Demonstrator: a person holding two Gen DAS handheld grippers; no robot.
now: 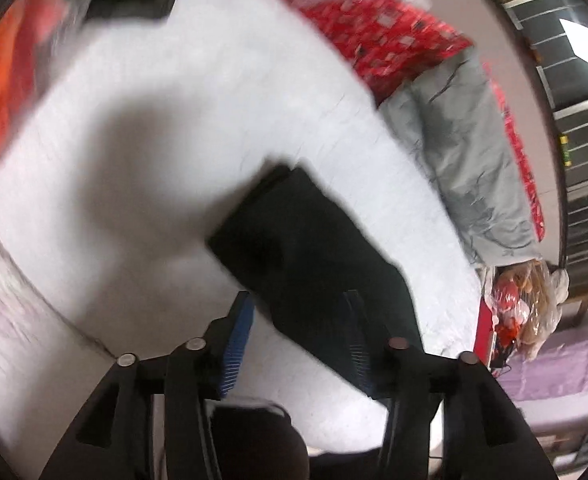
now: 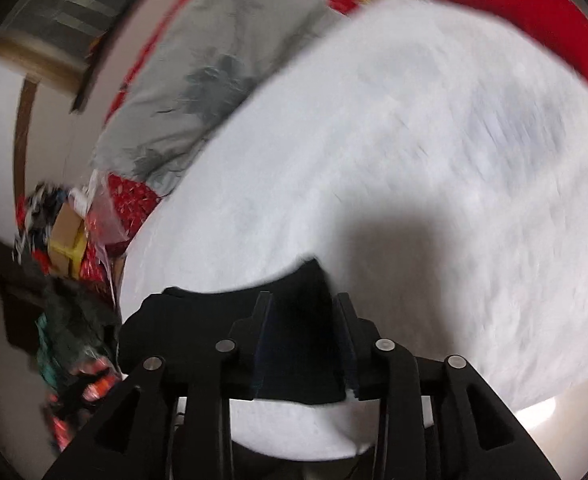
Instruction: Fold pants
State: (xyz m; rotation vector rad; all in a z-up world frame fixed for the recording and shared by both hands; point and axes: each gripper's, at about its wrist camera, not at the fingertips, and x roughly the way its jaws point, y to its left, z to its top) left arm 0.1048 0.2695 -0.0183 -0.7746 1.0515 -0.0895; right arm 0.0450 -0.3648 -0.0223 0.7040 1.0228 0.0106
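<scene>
We see left gripper (image 1: 297,320) spread apart over black pants (image 1: 309,236); right gripper (image 2: 303,322) apart, pants (image 2: 198,336) between fingers; plastic bag (image 1: 533,308) holds red items.

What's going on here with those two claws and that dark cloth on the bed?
A person holding a claw in each hand is folding black pants on a white bed cover. The left claw is open above the pants, gripping nothing. The right claw has black fabric between its fingers, though blur hides how firmly. A grey quilt lies alongside.
</scene>
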